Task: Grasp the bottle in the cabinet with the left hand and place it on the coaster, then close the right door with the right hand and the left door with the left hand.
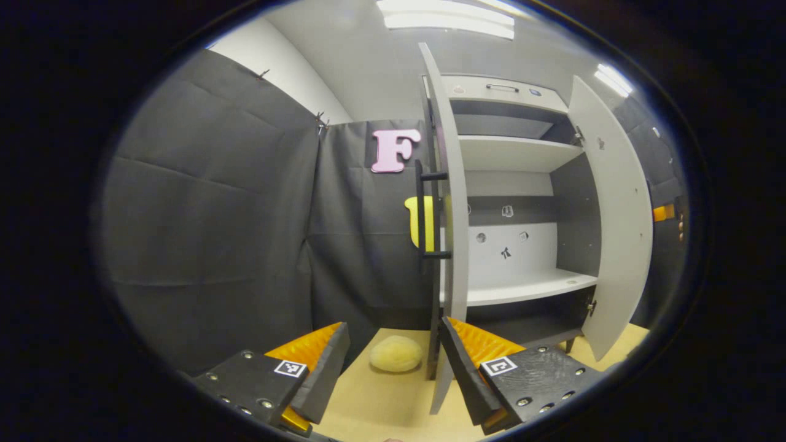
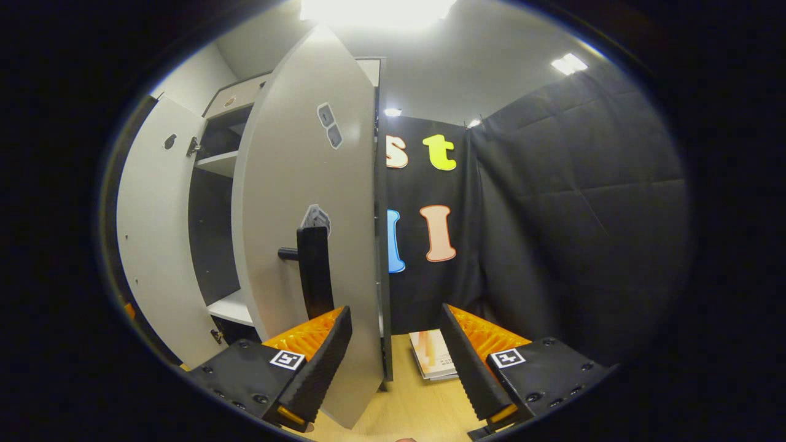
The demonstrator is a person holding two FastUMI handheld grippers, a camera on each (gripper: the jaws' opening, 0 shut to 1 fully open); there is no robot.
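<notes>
In the left gripper view, the left gripper (image 1: 393,362) is at the bottom of the frame with its two fingers spread wide and nothing between them. Between the fingers, a little farther off, a round pale yellow sponge-like object (image 1: 396,354) lies on the wooden table (image 1: 381,405); I cannot tell if this is the coaster. Just right of it, in the centre of the frame, the left door (image 1: 445,184) of the cabinet (image 1: 522,159) stands open, seen almost edge-on, with a black handle (image 1: 430,215) on its left face. Its lower edge is close to the right finger of this gripper. To the right of the door the inside of the cabinet shows white shelves (image 1: 522,288), and I see no bottle on them. At the right of the frame the right door (image 1: 617,215) is open too.

In the right gripper view, the left door (image 2: 153,233) is at the left of the frame, and the right door (image 2: 307,215) with its black handle (image 2: 314,270) fills the centre-left. The right gripper (image 2: 393,362) is spread wide and holds nothing; its left finger is just beside the lower part of this door. Between the fingers, some flat booklets (image 2: 433,356) lie on the table (image 2: 405,411).
</notes>
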